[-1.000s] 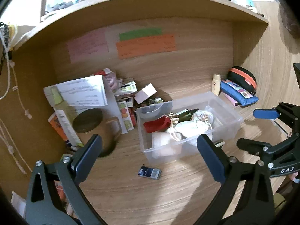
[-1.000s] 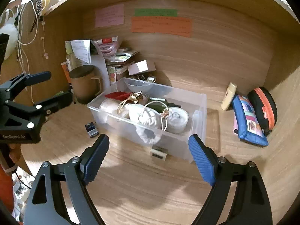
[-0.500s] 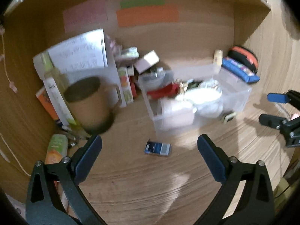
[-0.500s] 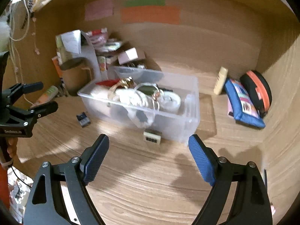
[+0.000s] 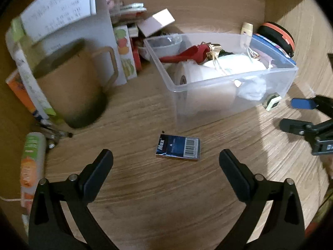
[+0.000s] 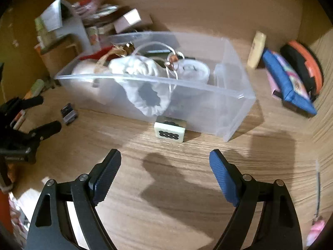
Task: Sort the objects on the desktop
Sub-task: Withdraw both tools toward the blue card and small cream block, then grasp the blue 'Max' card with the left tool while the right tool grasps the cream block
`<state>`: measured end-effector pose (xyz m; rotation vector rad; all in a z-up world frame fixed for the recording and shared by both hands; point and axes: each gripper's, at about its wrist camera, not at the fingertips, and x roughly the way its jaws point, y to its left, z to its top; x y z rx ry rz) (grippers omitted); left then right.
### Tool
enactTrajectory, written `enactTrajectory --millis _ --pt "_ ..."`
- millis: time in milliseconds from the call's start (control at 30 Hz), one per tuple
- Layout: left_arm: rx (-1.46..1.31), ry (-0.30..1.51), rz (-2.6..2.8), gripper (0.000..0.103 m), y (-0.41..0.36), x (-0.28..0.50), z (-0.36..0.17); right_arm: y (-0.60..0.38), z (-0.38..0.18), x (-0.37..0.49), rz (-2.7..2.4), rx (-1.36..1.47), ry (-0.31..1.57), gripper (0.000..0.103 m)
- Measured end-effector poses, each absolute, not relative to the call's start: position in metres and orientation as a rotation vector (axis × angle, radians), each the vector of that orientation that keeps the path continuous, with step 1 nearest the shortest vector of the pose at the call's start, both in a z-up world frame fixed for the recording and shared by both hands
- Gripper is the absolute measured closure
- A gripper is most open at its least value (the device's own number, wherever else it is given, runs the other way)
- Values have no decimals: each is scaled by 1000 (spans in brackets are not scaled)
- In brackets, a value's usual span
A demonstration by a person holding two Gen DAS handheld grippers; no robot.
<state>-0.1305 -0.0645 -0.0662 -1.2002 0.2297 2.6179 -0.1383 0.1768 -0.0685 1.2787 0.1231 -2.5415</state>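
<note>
Since two small things are lying loose outside the bin, both tools are lining up on them:
Left hand-held gripper (image 5: 166, 166): it is hanging low over the table (image 5: 166, 208) with its fingers spread wide and nothing between them, the blue box (image 5: 178, 149) lying flat just ahead of the gap; I judge it is aiming for that box.
Right hand-held gripper (image 6: 165, 164): its fingers are also standing wide apart and empty, pointing at the tile (image 6: 170, 131), which looks like its target.
Blue box: it is sitting alone on the wood, near the bin's (image 5: 229, 79) front corner but not touching it, barcode up.
Tile: it is resting on the table against, or just beside, the bin's front wall; whether it is touching I cannot tell.
Bin: clear plastic, lidless, probably the place where the loose things are going.
Bin contents: a paper roll (image 5: 199, 77), a white pouch (image 6: 143, 83) slumping against the wall, a red piece (image 5: 187, 55), a round white tub (image 6: 193, 70) and some cords and gold bits are crowding it.
Mug (image 5: 70, 85): it is standing upright left of the bin, its inside too blurred to read.
Right side: a blue pouch (image 6: 289, 81) and a black-and-orange case (image 6: 301, 64) are leaning together, well apart from the tile.
</note>
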Motion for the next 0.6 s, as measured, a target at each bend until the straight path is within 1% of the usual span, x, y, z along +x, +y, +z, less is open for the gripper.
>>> enactTrajectory --millis 167,300,333,500,600 --pt "-1266 159 2598 0 -74 -148 -72 173 -74 -148 -2545 1292 60 18" --pt "-1283 160 2588 0 -75 -153 -76 171 -76 -151 -2559 1301 56 18" --pt "-1284 167 2583 0 -74 -154 -76 172 -76 -150 -2571 1294 51 20" --pt "-1252 266 2582 0 -63 -151 -77 170 -74 -149 -2587 1260 52 21" --pt "-1263 317 2579 0 -58 -152 -80 168 -77 -150 -2587 1272 57 30"
